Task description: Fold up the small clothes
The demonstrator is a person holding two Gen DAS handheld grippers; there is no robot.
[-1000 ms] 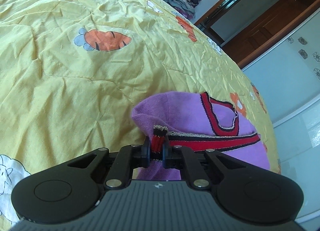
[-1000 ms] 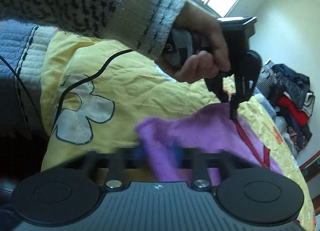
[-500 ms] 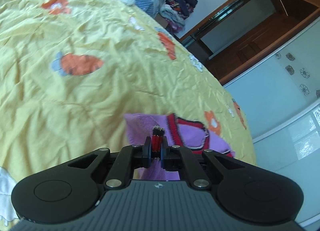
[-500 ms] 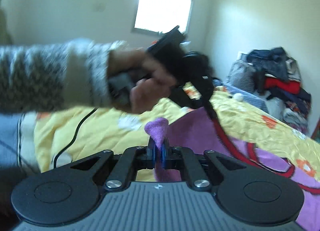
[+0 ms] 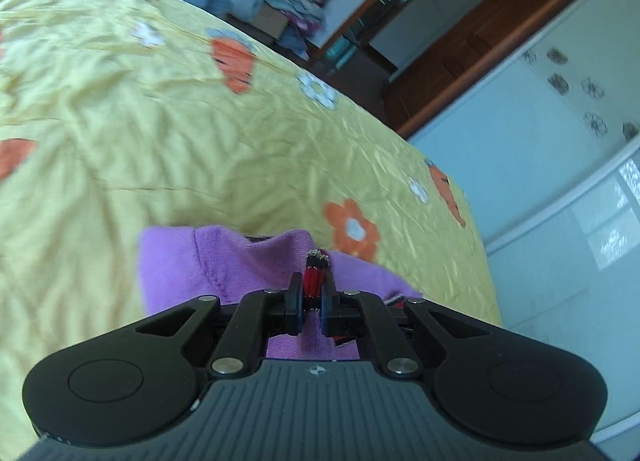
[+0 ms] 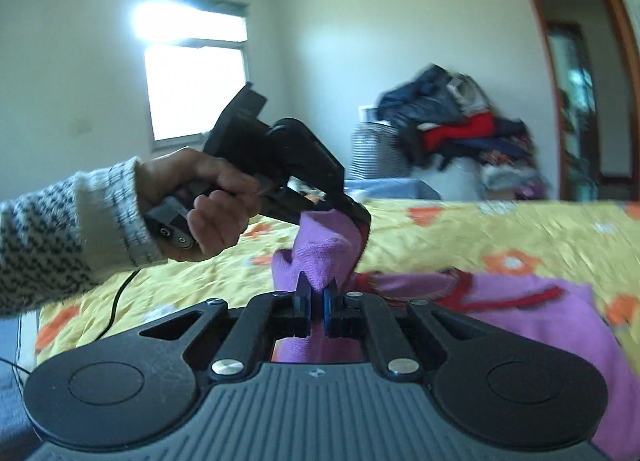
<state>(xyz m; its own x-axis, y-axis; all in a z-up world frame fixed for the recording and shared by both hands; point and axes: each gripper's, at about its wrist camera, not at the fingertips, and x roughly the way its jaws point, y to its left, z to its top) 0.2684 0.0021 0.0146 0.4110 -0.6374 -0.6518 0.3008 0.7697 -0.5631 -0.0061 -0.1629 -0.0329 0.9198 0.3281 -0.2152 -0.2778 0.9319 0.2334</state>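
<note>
Two pinches carry the small purple knit garment with red trim, so the fold should go well only if both hands travel together and keep the lifted edge level and taut.

Left wrist view: the left gripper has its fingers pressed together on the red-and-glitter trim edge, which stands up between the pads. Below it the purple cloth is bunched over the yellow quilted bedspread with orange flowers. My judgement is that the trim should be laid down squarely onto the layer below before the pinch is let go, or the edge will curl. How the garment lies beneath the gripper body is cut off, and the whole view is smeared.

Right wrist view: the right gripper has its fingers squeezed onto a fold of the purple cloth. The rest of the garment trails off to the right over the bed. Just ahead, a person's hand in a speckled knit sleeve holds the left gripper, whose tips are buried in the raised cloth. Which part of the garment each gripper holds, hem or shoulder, I cannot tell; the far clothes pile is only a blur.
</note>
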